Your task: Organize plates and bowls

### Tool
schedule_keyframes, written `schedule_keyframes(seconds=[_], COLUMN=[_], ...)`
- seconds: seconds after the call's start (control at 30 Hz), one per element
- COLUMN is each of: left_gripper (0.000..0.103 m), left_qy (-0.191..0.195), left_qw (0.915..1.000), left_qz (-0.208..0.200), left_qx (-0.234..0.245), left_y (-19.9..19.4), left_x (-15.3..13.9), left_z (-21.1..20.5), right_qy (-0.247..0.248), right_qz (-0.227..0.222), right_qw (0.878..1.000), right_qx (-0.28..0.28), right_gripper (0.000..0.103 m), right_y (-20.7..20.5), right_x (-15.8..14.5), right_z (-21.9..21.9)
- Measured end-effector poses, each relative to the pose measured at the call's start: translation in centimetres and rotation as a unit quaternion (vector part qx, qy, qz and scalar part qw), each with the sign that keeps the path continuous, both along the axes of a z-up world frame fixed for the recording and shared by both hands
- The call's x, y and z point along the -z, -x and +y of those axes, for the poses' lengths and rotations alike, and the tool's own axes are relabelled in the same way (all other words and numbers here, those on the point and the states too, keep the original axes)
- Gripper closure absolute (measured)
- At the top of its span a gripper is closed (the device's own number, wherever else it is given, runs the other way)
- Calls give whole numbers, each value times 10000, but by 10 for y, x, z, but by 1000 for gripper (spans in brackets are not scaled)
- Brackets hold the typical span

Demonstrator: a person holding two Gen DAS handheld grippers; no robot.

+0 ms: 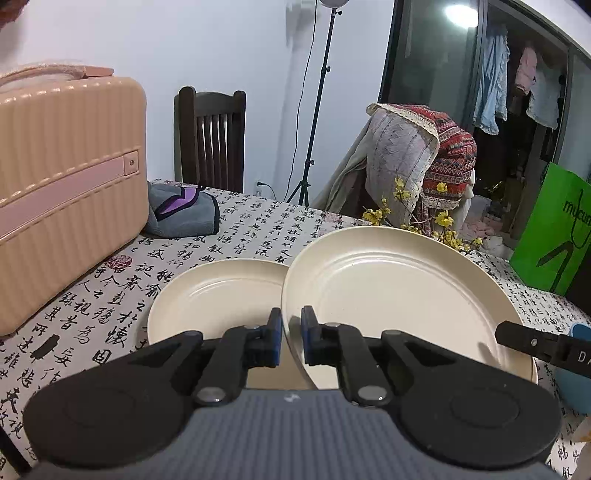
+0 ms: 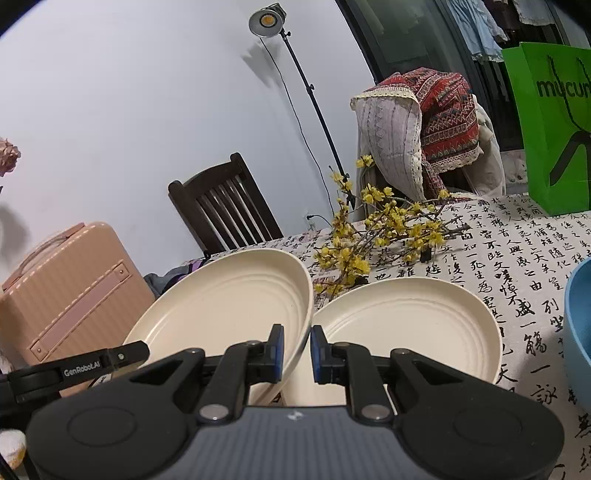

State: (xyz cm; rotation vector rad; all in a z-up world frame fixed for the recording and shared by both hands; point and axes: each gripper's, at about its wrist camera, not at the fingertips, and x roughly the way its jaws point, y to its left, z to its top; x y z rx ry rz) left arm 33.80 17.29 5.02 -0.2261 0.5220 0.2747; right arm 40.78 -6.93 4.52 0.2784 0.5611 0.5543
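Both grippers pinch one tilted cream plate [image 1: 399, 291] off the calligraphy tablecloth [image 1: 110, 295]: left gripper [image 1: 291, 341] clamped on its nine-o'clock rim, right gripper [image 2: 297, 352] on its three-o'clock rim, both angled slightly downward. A second plate [image 2: 410, 328] lies flat. Only the right wrist view shows the lamp head [image 2: 266, 22].

Two fisheye views, each set just behind a hand-held tool, looking forward and slightly down over the bench.

The left wrist view sits close behind the left tool [image 1: 291, 332], facing the far wall; the right wrist view sits close behind the right tool [image 2: 297, 350]. Both share the two cream plates [image 1: 402, 288] [image 2: 229, 299], wooden chair [image 1: 212, 140], lamp stand [image 1: 317, 110], pink case [image 1: 66, 192], and green bag [image 2: 554, 129]; each catches the other tool at its edge.
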Motion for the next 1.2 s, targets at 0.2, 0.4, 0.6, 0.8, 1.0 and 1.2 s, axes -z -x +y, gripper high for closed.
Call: schedule_keyframes(seconds=[0.2, 0.4, 0.6, 0.8, 1.0, 1.2], left_gripper=[93, 93, 93, 93, 93, 92], left_qy=[4, -17, -25, -14, 12, 23], left_qw=[10000, 9999, 9997, 9996, 9994, 9992], left_qz=[-87, -135, -213, -254, -302, -343], left_qx=[9, 44, 62, 106, 154, 206], left_y=[13, 27, 45, 62, 76, 88], left_x=[-6, -12, -19, -23, -27, -29], left_z=[-4, -10, -18, -25, -32, -39], right_qy=[-103, -156, -196, -214, -243, -267], right_qz=[-35, -52, -121, -130, -157, -195], right_qw=[9999, 9999, 9997, 9996, 9994, 9992], right_qx=[3, 21, 63, 110, 164, 215], right_gripper=[88, 88, 88, 88, 88, 88], right_y=[12, 27, 48, 66, 81, 95], right_x=[-5, -9, -15, -18, -21, -24], right_z=[-6, -14, -21, -29, -37, -44])
